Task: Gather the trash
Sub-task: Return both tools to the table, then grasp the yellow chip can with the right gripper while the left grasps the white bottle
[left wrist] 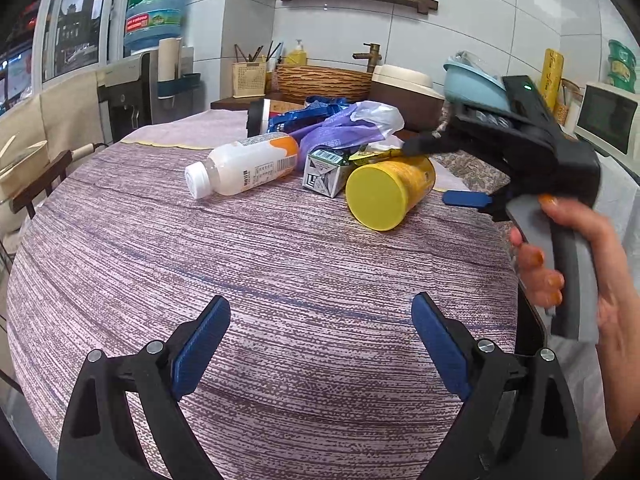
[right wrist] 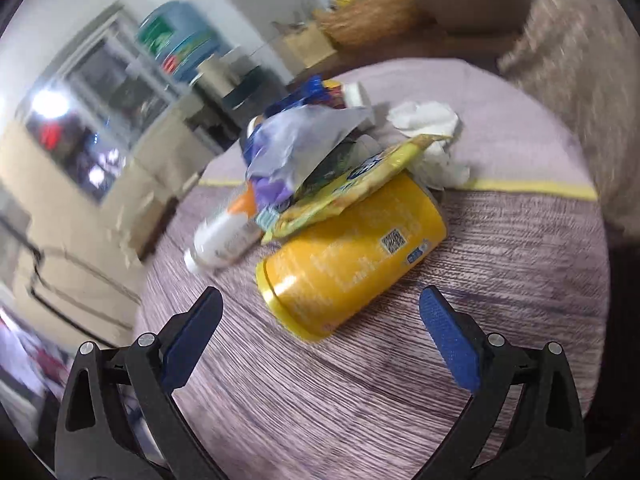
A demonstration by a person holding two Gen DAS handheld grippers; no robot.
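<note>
A pile of trash lies on the round table (left wrist: 256,288): a yellow canister (left wrist: 390,190) on its side, a white bottle (left wrist: 244,168) with an orange band, a small carton (left wrist: 324,170), a purple plastic bag (left wrist: 340,126) and blue wrappers (left wrist: 304,114). My left gripper (left wrist: 320,328) is open and empty over the near cloth. My right gripper (left wrist: 436,172) is open, with its fingers just right of the canister. In the right wrist view the right gripper (right wrist: 320,320) is open just short of the canister (right wrist: 352,256), with a yellow wrapper (right wrist: 344,192), the bottle (right wrist: 224,236) and crumpled tissue (right wrist: 432,128) behind.
A wooden chair (left wrist: 40,184) stands left of the table. Behind the table are a woven basket (left wrist: 324,80), a rice cooker (left wrist: 404,88), a blue basin (left wrist: 472,84), a microwave (left wrist: 608,120) and a water dispenser (left wrist: 152,40).
</note>
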